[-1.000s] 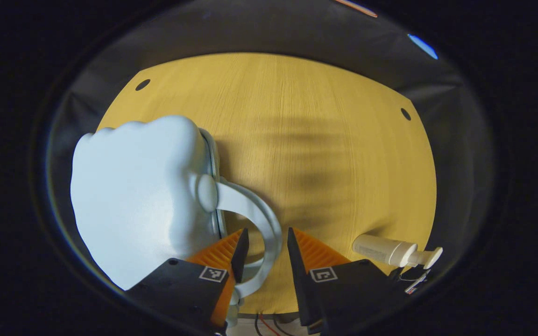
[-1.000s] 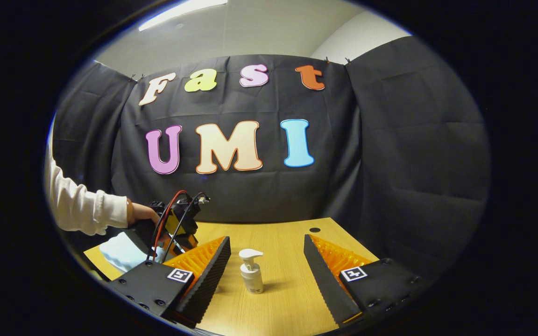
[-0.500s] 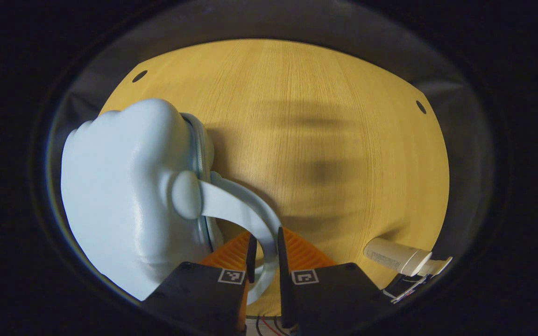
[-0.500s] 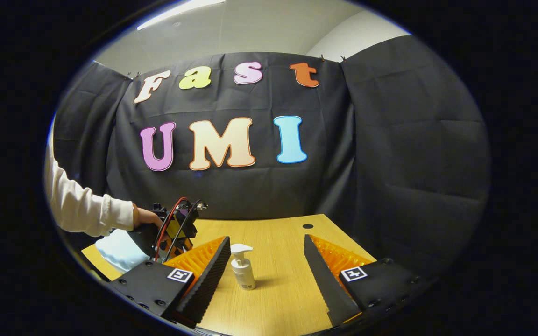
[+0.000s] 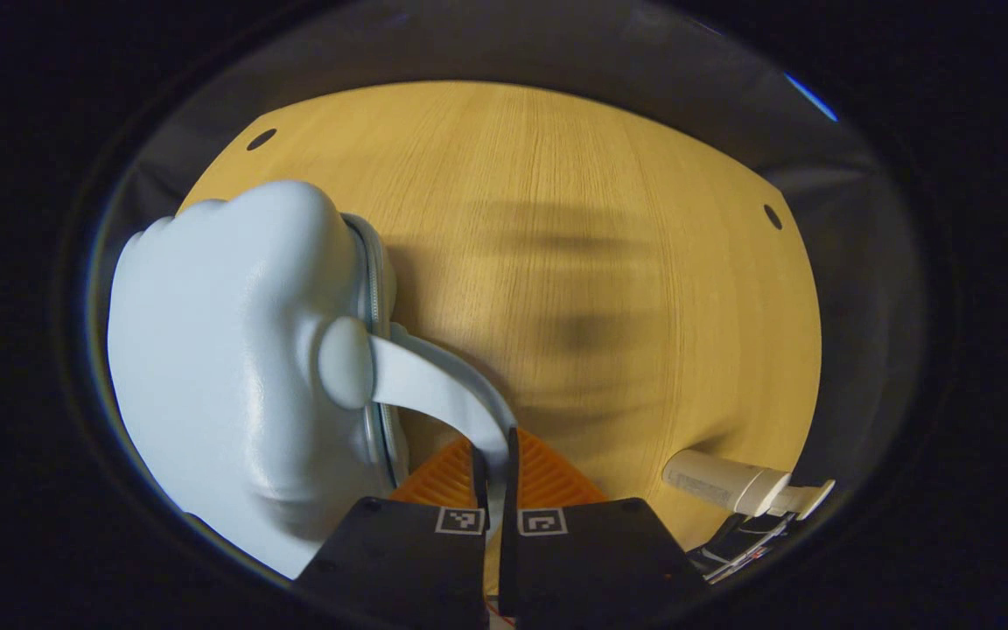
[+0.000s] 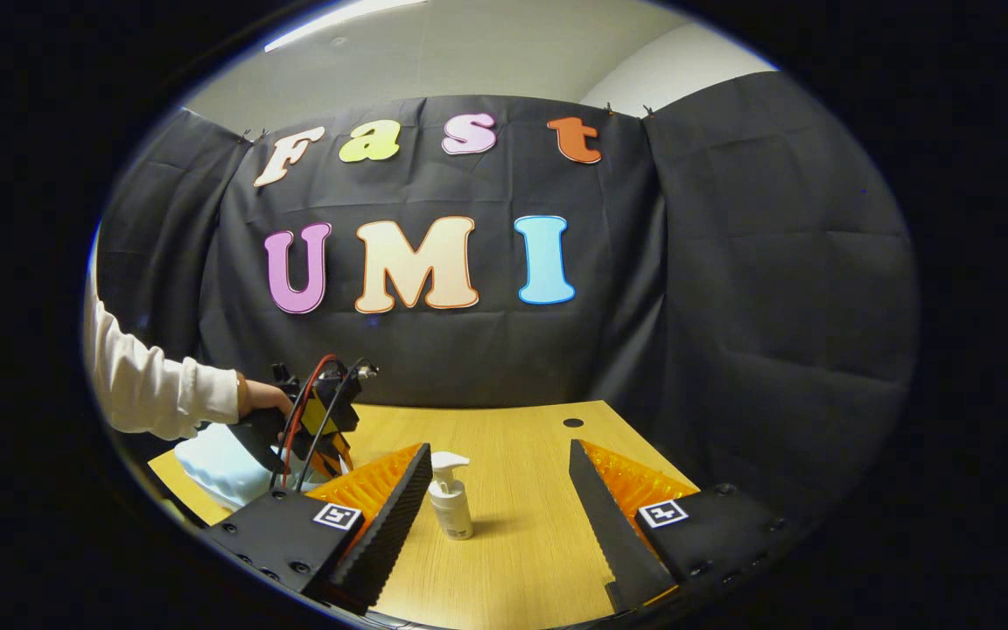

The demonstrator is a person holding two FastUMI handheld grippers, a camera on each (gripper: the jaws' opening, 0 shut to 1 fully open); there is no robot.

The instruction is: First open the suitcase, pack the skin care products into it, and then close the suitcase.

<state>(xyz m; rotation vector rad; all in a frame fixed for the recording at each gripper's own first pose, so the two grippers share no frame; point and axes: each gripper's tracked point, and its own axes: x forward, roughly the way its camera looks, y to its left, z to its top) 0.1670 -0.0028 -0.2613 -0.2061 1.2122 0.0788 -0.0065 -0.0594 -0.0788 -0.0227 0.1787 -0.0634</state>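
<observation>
Left claw pinched tight on the suitcase handle at the table edge, right claw gaping around the pump bottle — yank carelessly and the whole case drags instead of opening!

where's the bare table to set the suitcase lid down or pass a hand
The widest free patch of the wooden table runs from the pale blue suitcase across to the far edge with its two holes. Another lies between the right gripper fingers, beside the pump bottle. It is crowded near the left gripper, shut on the suitcase handle.
</observation>
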